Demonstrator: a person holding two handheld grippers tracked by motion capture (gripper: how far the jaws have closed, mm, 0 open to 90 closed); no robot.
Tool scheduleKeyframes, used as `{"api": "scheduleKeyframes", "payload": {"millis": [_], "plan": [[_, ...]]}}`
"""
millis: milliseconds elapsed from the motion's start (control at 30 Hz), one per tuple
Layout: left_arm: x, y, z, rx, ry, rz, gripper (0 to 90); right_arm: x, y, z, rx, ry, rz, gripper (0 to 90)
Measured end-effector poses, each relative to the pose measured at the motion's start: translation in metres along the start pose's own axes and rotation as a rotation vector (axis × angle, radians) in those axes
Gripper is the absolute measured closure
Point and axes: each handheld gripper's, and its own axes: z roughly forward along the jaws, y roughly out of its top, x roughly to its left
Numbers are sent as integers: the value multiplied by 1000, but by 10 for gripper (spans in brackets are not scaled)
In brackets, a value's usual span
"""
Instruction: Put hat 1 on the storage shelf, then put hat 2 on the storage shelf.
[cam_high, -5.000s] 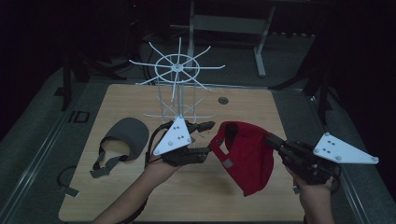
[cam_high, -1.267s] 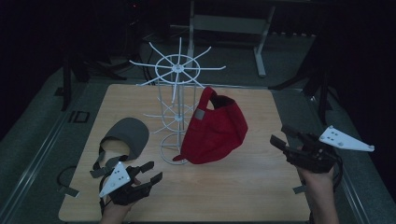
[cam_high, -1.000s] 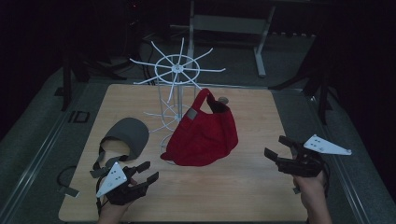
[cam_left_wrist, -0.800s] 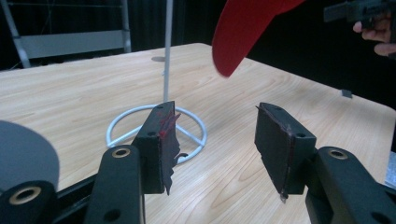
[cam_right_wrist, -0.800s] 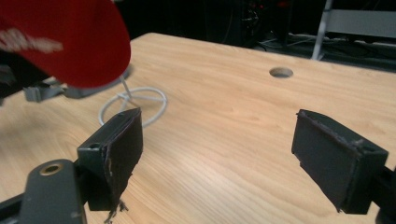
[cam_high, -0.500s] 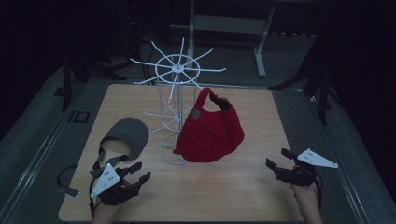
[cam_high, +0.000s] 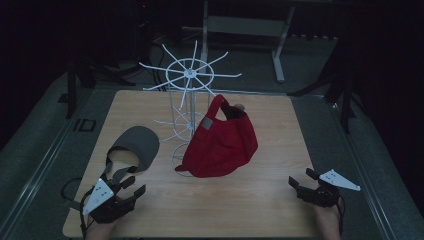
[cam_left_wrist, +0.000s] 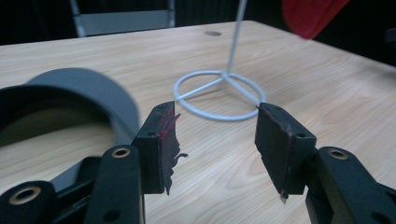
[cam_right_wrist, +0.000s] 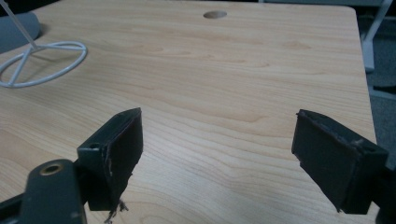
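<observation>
Both grippers have drawn back to the near table edge since the earlier frames, when they worked at the red cap, which now hangs on the rack with neither touching it. Left gripper (cam_left_wrist: 212, 140) stands with jaws partly spread and nothing between them; red lint clings to the inner face of one pad. Right gripper (cam_right_wrist: 217, 156) has its jaws spread wide over bare wood, empty. From the high view, the left gripper (cam_high: 131, 189) sits at about 7 o'clock of the table (cam_high: 260, 200), the right gripper (cam_high: 305, 182) at about 5 o'clock. Just beyond the left jaws, toward 11 o'clock, lies the grey cap (cam_high: 137, 147), crown up, its strap trailing toward the gripper; it appears to be the next item for hanging. Red cap (cam_high: 222, 142) hangs by its back strap from a lower arm of the white wire rack (cam_high: 190, 80) near table centre, its lower edge close to the ring base (cam_left_wrist: 219, 95). Assessment: the grey cap is light, soft cloth that will collapse under a pinch; the brim is the stiffer part. Best hold is judged to be the rear strap or the crown edge beside it, kept open for a rack arm. The rack looks light and may tip if tugged.
</observation>
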Motion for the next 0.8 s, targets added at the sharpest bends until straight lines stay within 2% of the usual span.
{"api": "scheduleKeyframes", "payload": {"millis": [167,300,400,467,533,667,700,800], "plan": [[12,-5,-13,32,101,12,469,-5,-6,0,-10,-12,17,164],[28,-10,-23,66,199,-28,401,-8,-13,0,-8,-4,19,163],[39,-15,-25,108,267,-64,362,-8,-17,2,3,3,7,163],[46,-18,-23,141,287,-80,350,-7,-18,2,2,3,9,164],[53,-20,-18,184,294,-87,300,-7,-18,3,-1,4,12,164],[65,-24,-5,255,361,-105,270,-7,-19,3,-8,-7,13,164],[67,-25,-2,267,383,-111,236,-7,-19,3,-9,-7,18,164],[73,-23,6,294,373,-137,181,-8,-21,4,-14,-9,29,163]]}}
